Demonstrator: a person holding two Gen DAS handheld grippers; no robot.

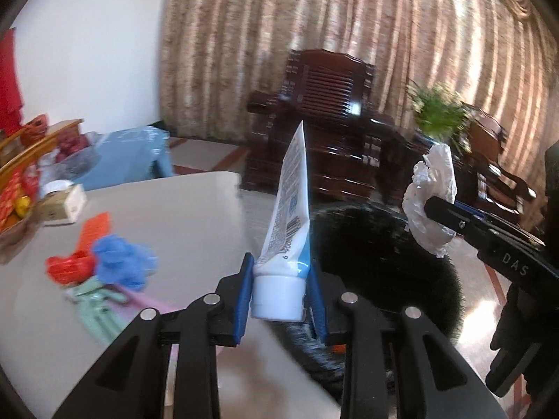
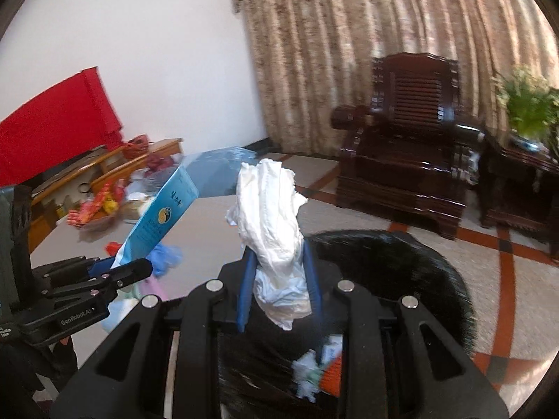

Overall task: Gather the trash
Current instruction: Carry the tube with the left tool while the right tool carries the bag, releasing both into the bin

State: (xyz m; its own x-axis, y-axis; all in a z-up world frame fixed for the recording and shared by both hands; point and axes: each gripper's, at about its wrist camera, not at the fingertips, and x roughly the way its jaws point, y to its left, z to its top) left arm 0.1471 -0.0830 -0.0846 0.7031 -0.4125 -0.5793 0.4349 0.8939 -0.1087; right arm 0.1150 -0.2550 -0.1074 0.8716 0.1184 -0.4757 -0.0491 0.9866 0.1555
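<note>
Two claws: left claw [image 1: 281, 289] pinches one tube [image 1: 291, 209], right claw [image 2: 277, 276] pinches one tissue wad [image 2: 272, 216]. Black bin [image 2: 401, 262] just beyond both; one blue glove [image 1: 122, 258] on bench [image 1: 174, 216] to the left.

"DAS" on right gripper [image 1: 428, 207]; "GenRobot.AI" on left gripper [image 2: 134, 269].

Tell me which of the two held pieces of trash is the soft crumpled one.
The white tissue wad in the right gripper; the left gripper holds a smooth toothpaste tube.
</note>
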